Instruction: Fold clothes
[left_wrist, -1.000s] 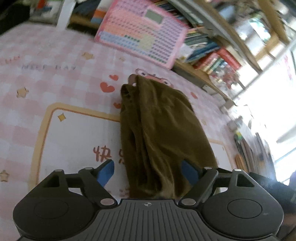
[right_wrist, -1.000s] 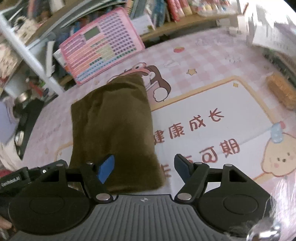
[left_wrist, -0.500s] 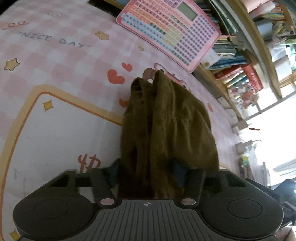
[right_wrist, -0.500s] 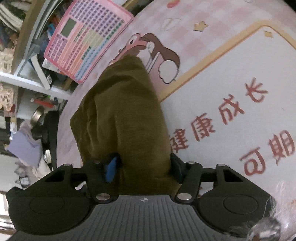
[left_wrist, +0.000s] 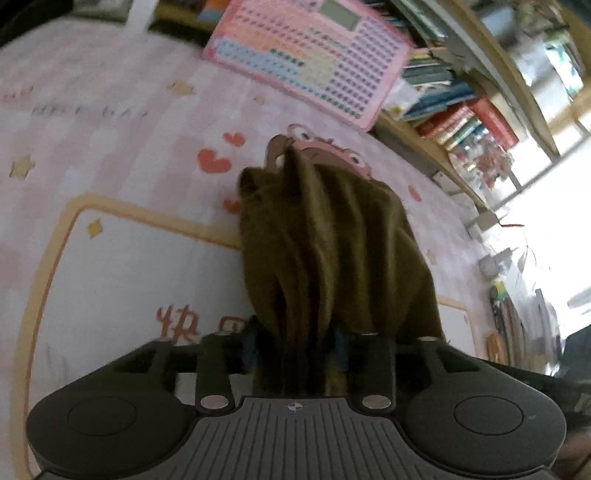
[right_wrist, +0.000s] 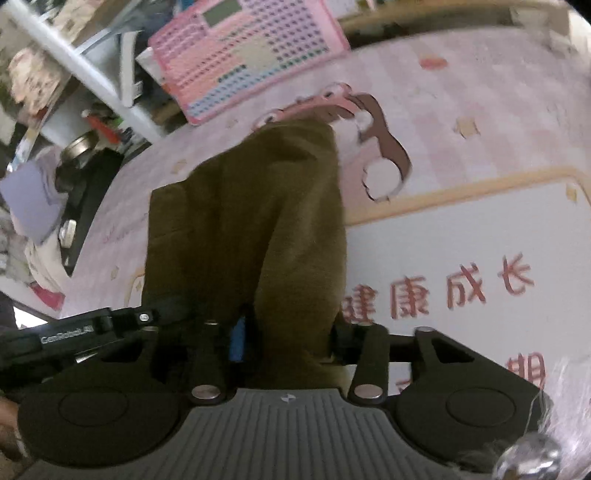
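We held the olive-brown garment (left_wrist: 332, 251) bunched at frame centre on the pink cartoon mat (left_wrist: 110, 155); our left gripper (left_wrist: 295, 347) and right gripper (right_wrist: 286, 338) each pinched its near edge, fabric ridged between them.

On the pink play mat (right_wrist: 480, 129) you can read red Chinese characters "健康成长" at the right of the right wrist view. In the left wrist view, lower left, the mat (left_wrist: 110, 258) shows "快". The left gripper (right_wrist: 74, 338) body reads "GenRobot.AI".
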